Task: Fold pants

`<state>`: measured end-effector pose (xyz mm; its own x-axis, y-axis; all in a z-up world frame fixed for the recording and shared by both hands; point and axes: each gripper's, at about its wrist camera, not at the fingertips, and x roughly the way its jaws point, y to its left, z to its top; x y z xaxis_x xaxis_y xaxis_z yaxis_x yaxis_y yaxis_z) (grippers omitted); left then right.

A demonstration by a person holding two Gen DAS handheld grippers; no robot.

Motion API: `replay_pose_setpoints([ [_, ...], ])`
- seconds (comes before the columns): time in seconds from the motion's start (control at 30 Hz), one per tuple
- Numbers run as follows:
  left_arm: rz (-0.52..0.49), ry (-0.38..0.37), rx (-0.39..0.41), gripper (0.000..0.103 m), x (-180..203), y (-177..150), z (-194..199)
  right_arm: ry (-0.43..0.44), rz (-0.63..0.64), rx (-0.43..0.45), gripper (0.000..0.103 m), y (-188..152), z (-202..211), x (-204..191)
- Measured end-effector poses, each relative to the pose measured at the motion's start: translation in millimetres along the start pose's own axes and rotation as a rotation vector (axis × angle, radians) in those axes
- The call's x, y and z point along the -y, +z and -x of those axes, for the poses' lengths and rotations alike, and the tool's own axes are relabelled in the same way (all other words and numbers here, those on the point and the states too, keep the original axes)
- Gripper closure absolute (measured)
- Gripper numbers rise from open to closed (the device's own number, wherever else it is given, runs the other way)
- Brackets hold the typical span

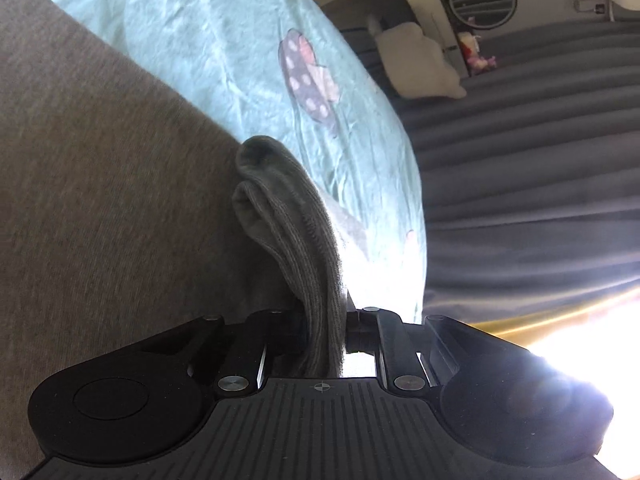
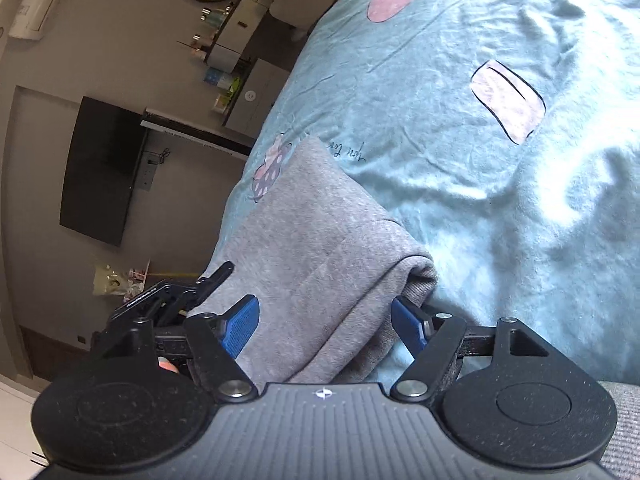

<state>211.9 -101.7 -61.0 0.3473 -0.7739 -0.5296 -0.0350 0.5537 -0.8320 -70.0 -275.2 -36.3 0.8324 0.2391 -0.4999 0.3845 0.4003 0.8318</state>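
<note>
While grey knit pants (image 2: 316,248) lay on the pale-blue printed bedsheet (image 2: 460,120) | left gripper (image 1: 326,320) pinched their ribbed cuff (image 1: 288,216) | right gripper (image 2: 326,324) gaped wide, straddling the fold.

Pale blue patterned bed cover (image 2: 460,160) carries grey pants (image 2: 316,240), apparently folded.

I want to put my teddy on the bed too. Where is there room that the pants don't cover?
The bare patch of blue bedsheet lies beyond and beside the folded grey pants, around the pink rectangle print. It is crowded near the bed's edge, where the pants lie, the left gripper pinches their ribbed cuff, and the right gripper straddles them, open.
</note>
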Motion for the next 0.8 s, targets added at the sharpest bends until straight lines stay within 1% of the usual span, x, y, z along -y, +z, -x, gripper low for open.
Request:
replay_pose_setpoints([
  [0.1, 0.007, 0.002, 0.016, 0.087, -2, 0, 9, 0.043, -0.054, -0.013, 0.028, 2, -11, 5],
  [0.23, 0.020, 0.013, 0.025, 0.087, -8, 0, 20, 0.097, -0.170, 0.006, 0.027, 3, -28, 14],
  [0.3, -0.001, 0.031, 0.031, 0.087, -9, 1, 26, 0.103, -0.176, 0.028, 0.029, 2, -32, 13],
  [0.37, -0.020, 0.050, 0.034, 0.087, -12, 3, 32, 0.082, -0.174, 0.042, 0.042, -1, -34, 11],
  [0.4, -0.028, 0.060, 0.038, 0.087, -13, 4, 35, 0.070, -0.174, 0.050, 0.053, -3, -35, 11],
  [0.43, -0.039, 0.073, 0.041, 0.087, -15, 4, 37, 0.054, -0.181, 0.051, 0.060, -4, -38, 11],
  [0.47, -0.055, 0.086, 0.045, 0.087, -17, 4, 40, 0.035, -0.192, 0.048, 0.065, -4, -40, 11],
  [0.5, -0.083, 0.101, 0.049, 0.087, -17, 4, 42, 0.006, -0.190, 0.041, 0.076, -4, -43, 11],
  [0.53, -0.121, 0.125, 0.056, 0.087, -17, 4, 44, -0.043, -0.166, 0.028, 0.086, -4, -46, 9],
  [0.57, -0.165, 0.152, 0.058, 0.087, -17, 4, 45, -0.075, -0.136, 0.015, 0.086, -5, -49, 6],
  [0.6, -0.208, 0.182, 0.062, 0.087, -16, 3, 47, -0.088, -0.106, 0.008, 0.087, -6, -51, 1],
  [0.67, -0.286, 0.233, 0.074, 0.087, -17, 1, 50, -0.093, -0.013, 0.001, 0.086, -10, -53, -12],
  [0.7, -0.303, 0.247, 0.084, 0.085, -21, 1, 52, -0.087, 0.021, -0.005, 0.083, -12, -54, -17],
  [0.73, -0.305, 0.254, 0.095, 0.083, -26, 0, 53, -0.084, 0.035, -0.014, 0.081, -14, -56, -17],
  [0.77, -0.295, 0.260, 0.107, 0.080, -31, 1, 53, -0.084, 0.031, -0.014, 0.079, -15, -57, -16],
  [0.8, -0.274, 0.260, 0.118, 0.074, -36, 3, 51, -0.081, 0.015, -0.007, 0.076, -14, -58, -12],
])
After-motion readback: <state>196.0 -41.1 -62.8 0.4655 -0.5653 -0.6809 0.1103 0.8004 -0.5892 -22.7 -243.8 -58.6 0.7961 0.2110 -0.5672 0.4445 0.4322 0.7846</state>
